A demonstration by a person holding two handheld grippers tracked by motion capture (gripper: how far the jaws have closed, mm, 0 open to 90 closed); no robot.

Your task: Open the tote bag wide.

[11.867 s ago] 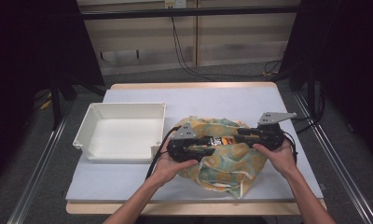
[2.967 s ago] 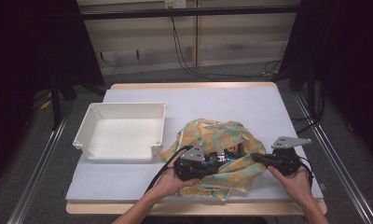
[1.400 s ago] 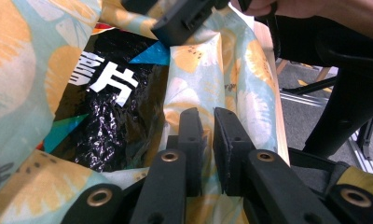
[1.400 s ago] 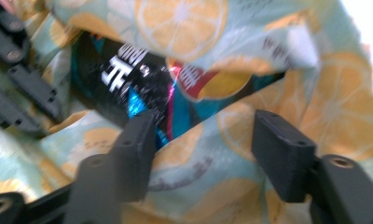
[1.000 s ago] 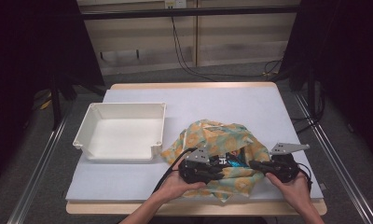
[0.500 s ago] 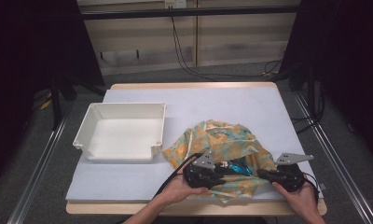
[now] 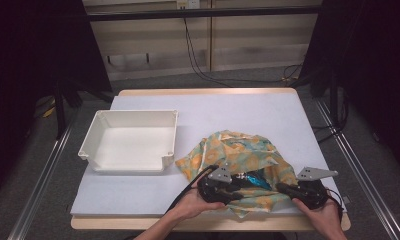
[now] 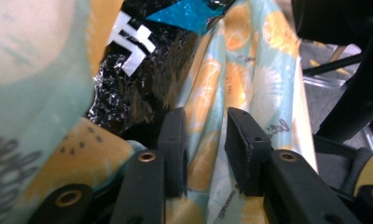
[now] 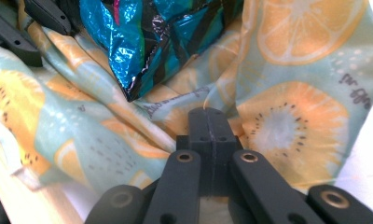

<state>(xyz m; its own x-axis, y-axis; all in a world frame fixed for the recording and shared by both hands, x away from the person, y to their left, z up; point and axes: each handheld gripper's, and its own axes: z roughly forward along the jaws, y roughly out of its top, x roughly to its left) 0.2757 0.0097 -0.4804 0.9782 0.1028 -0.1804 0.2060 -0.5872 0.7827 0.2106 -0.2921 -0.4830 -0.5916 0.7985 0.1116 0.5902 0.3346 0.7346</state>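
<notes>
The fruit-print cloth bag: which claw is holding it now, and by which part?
The right claw is shut on the fruit-print cloth bag, pinching a fold of its fabric near the shiny packet. The left claw has just been opening; fabric lies between its jaws, unpressed.

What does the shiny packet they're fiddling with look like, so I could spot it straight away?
Start at the white table and find the fruit-print cloth near its front edge, right of the white tray. The packet pokes out of the cloth between the two grippers. It is crinkly black and bright blue foil with white lettering, the one glossy thing against the soft orange and pale-green fabric.
</notes>
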